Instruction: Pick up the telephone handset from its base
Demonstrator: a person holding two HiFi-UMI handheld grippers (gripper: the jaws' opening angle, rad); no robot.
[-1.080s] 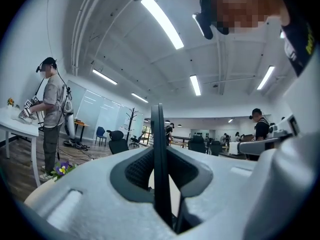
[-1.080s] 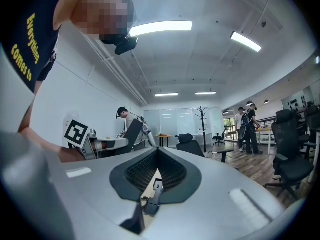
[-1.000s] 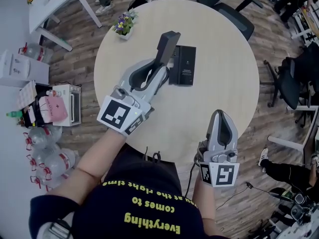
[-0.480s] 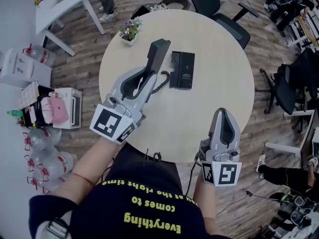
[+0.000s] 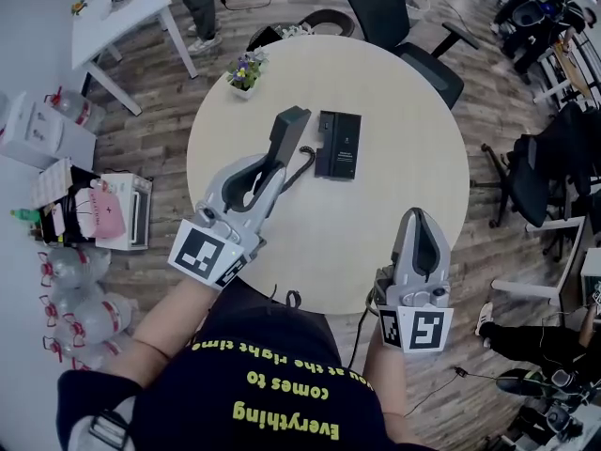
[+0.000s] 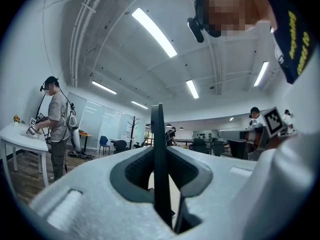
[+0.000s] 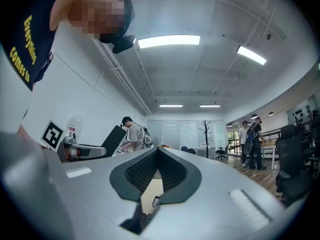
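Between the jaws of the left gripper (image 5: 279, 161), the telephone handset (image 5: 287, 132) is being held clear of its base (image 5: 338, 146), which is lying on the round table (image 5: 413, 130) just right of the gripper's tips. The jaws are clamping the handset's lower part, and most of its length is sticking out ahead of them. The right gripper (image 5: 419, 222) is hovering well off to the right, its jaws pressed together on nothing.

The cord (image 5: 302, 164) is trailing from beneath the left gripper's tips toward the base, so pulling farther away is likely to drag the base along. With the grip so near one end, the handset is also at risk of pivoting or slipping.

The left gripper view is showing the handset (image 6: 158, 129) edge-on, a thin dark blade pinched between the pads. It is showing neither the base nor the cord, which only the head view is giving.
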